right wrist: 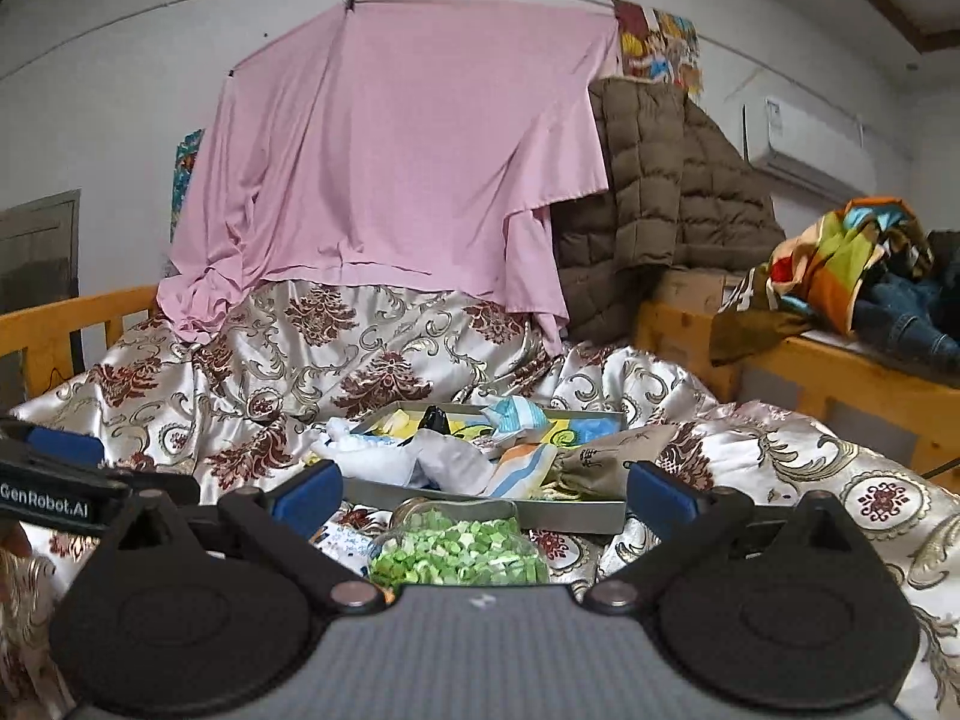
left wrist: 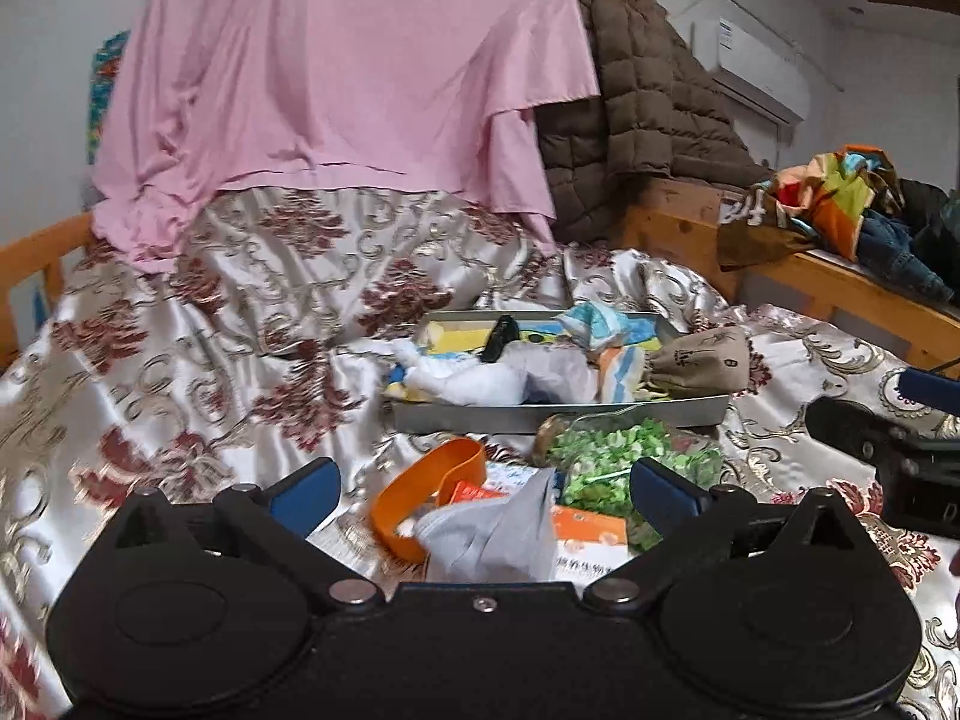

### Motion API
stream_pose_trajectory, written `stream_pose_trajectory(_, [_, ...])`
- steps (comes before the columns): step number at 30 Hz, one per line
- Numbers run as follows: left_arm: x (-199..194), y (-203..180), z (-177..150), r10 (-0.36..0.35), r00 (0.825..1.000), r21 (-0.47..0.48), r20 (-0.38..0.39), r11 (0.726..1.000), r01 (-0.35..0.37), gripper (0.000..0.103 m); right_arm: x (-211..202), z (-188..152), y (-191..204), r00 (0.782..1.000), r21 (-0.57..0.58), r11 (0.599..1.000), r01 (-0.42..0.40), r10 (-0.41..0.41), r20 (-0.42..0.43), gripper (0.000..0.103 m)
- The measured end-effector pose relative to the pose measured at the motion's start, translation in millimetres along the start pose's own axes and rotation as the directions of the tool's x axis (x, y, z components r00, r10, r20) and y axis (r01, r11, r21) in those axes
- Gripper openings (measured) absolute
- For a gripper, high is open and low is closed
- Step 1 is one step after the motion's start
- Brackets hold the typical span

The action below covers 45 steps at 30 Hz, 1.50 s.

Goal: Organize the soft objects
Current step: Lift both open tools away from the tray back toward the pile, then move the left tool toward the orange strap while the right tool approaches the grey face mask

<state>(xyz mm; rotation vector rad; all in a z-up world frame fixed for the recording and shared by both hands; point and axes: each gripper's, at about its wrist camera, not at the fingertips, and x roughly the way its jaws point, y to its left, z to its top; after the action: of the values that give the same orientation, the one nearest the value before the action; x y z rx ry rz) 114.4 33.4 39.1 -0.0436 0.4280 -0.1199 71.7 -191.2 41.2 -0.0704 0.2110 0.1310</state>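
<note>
A metal tray [left wrist: 540,417] on the bed holds soft things: a white cloth toy [left wrist: 480,375], a striped cloth [left wrist: 606,330] and a beige drawstring pouch [left wrist: 702,360]. The tray also shows in the right wrist view [right wrist: 480,504]. My left gripper [left wrist: 483,495] is open over a grey cloth [left wrist: 492,534] that lies between its fingers, beside an orange band [left wrist: 420,498] and an orange box [left wrist: 591,531]. My right gripper [right wrist: 483,498] is open and empty above a clear bag of green bits [right wrist: 459,552], in front of the tray.
A patterned satin bedspread [left wrist: 210,330] covers the bed. A pink sheet [left wrist: 336,72] and a brown quilted coat [left wrist: 648,108] hang behind. Colourful clothes [left wrist: 840,192] lie on a wooden ledge at right. The right gripper's body [left wrist: 888,450] shows at the left view's right edge.
</note>
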Motion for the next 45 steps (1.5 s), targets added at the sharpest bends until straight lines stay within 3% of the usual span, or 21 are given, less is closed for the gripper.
stream_pose_trajectory(5, [-13.7,-2.2,-11.7,0.023,1.0,-0.051,-0.01,0.998,-0.023,0.102,-8.1,-12.5,16.5,0.999,-0.078,0.996,0.032,-0.032,-0.005,0.103])
stream_pose_trajectory(11, [-22.4,-1.3,-19.9,0.097,0.995,-0.049,-0.004,0.994,-0.097,0.102,-15.3,-29.4,18.1,0.998,-0.042,0.997,0.064,-0.065,-0.005,0.103])
stream_pose_trajectory(17, [-22.7,2.0,-31.6,0.171,0.985,-0.026,-0.01,0.985,-0.171,0.102,-17.9,-41.7,24.5,1.0,-0.038,0.999,-0.015,0.014,-0.018,0.103])
stream_pose_trajectory(23, [-17.3,7.8,-41.9,0.219,0.975,-0.015,-0.027,0.976,-0.219,0.102,-11.3,-49.5,32.6,0.997,-0.059,0.997,-0.04,0.036,-0.069,0.103])
stream_pose_trajectory(29, [-12.0,13.2,-49.1,0.254,0.966,-0.015,-0.043,0.967,-0.255,0.102,-9.0,-55.3,36.2,0.993,-0.059,0.996,-0.064,0.058,-0.1,0.103])
stream_pose_trajectory(41, [-13.0,5.8,-53.5,0.311,0.951,0.093,0.008,0.946,-0.31,0.102,-8.2,-57.6,36.0,0.991,-0.058,0.994,-0.095,0.089,-0.104,0.103])
stream_pose_trajectory(45, [-9.2,10.6,-55.1,0.321,0.947,0.091,-0.007,0.943,-0.319,0.102,-3.6,-58.5,36.9,0.98,-0.054,0.986,-0.156,0.148,-0.133,0.103])
